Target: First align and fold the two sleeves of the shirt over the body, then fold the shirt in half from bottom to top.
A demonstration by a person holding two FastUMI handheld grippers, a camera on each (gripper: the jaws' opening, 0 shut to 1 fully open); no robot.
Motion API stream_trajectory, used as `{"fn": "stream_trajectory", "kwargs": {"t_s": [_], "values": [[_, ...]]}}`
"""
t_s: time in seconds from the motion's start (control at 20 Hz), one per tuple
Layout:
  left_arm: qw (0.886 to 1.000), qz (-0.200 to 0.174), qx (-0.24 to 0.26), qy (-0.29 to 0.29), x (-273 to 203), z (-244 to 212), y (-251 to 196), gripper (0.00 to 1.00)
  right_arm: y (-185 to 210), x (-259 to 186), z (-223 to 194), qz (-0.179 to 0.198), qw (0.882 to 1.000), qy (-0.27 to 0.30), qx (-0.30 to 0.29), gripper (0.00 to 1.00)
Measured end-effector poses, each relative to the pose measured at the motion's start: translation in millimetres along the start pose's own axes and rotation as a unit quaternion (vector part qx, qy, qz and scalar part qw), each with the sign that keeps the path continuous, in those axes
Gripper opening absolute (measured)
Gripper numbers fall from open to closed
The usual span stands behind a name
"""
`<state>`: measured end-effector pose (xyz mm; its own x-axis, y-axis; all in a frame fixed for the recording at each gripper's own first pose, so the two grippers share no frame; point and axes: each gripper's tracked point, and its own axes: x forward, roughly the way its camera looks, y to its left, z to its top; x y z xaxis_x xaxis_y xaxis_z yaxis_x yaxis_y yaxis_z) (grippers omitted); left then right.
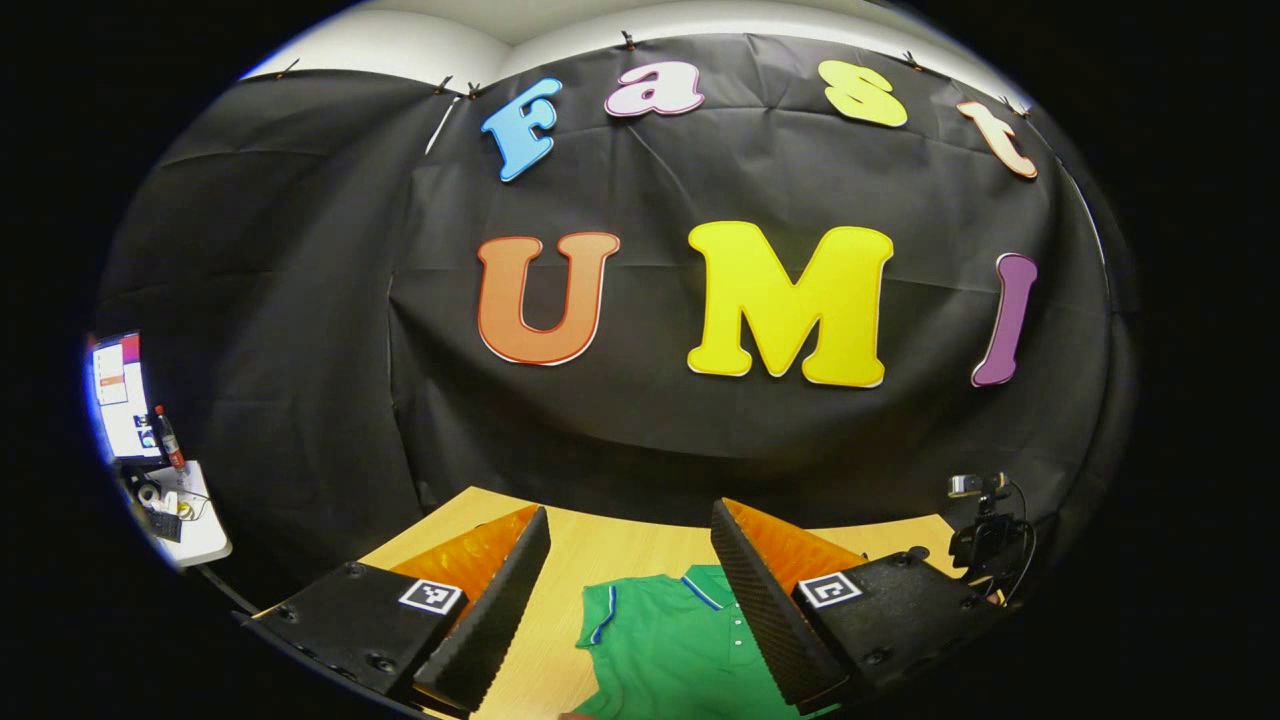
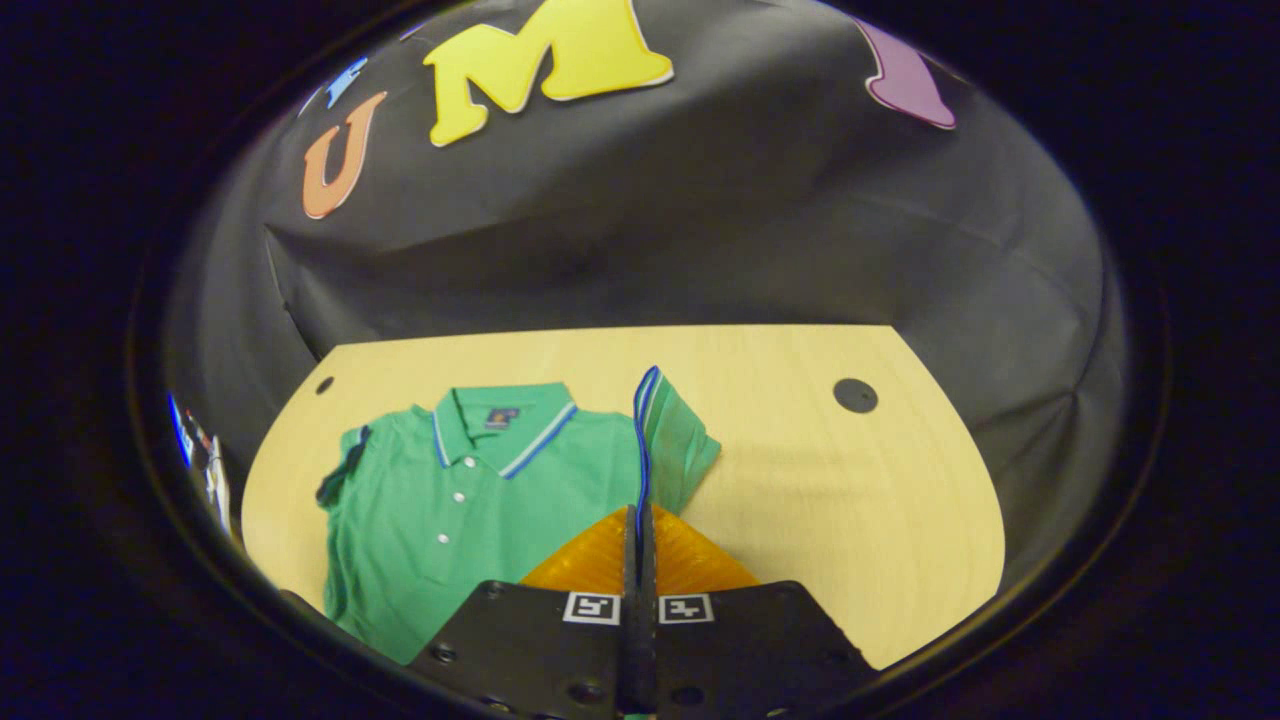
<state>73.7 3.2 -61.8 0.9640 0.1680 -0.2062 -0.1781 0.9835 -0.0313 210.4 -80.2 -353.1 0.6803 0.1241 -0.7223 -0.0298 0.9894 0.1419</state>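
Right gripper (image 2: 637, 530) clamped tight, fingers (image 2: 629, 560) pressed together on the banded cuff of the sleeve (image 2: 672, 440), lifting it on edge off the tabletop (image 2: 850, 500) so the blue trim runs as a thin upright line straight ahead of the tips. Held that way, by judgement, to carry the sleeve inward over the body (first step of the task, not yet laid down). Left gripper (image 1: 630, 590) hanging above the collar end, fingers (image 1: 490, 620) spread wide and gripping nothing, likely parked ready to take or pin the other side. Just past the right tips, spread flat and face up: a green polo shirt (image 2: 450, 500), white buttons down the placket, collar (image 2: 505, 425) striped blue and white and pointing toward the far wall. Far sleeve (image 2: 345, 465) lying partly turned in at the shoulder, dark trim showing, not clearly folded. Fabric mostly smooth, a few soft wrinkles near the hem. Farther out, bare pale wood with a dark round grommet (image 2: 855, 395). Beyond the tabletop's edge in the left gripper view, a small camera on a stand (image 1: 985, 535), and off to the side a lit monitor (image 1: 120, 395).
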Motion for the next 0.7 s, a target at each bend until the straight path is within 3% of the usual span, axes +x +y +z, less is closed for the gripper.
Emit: {"fn": "stream_trajectory", "kwargs": {"t_s": [0.5,0.55,0.7], "values": [[0.999,0.046,0.007,0.001,-17,2,51,1.00,120,17,-17,0.063,0.997,0.025,-0.027,0.00],[0.999,0.048,0.006,0.002,-18,1,54,1.00,125,15,-15,0.067,0.997,0.024,-0.025,0.05],[0.999,0.042,0.008,0.012,-13,-6,56,1.00,130,1,-7,0.068,0.997,0.008,-0.022,0.60]]}}
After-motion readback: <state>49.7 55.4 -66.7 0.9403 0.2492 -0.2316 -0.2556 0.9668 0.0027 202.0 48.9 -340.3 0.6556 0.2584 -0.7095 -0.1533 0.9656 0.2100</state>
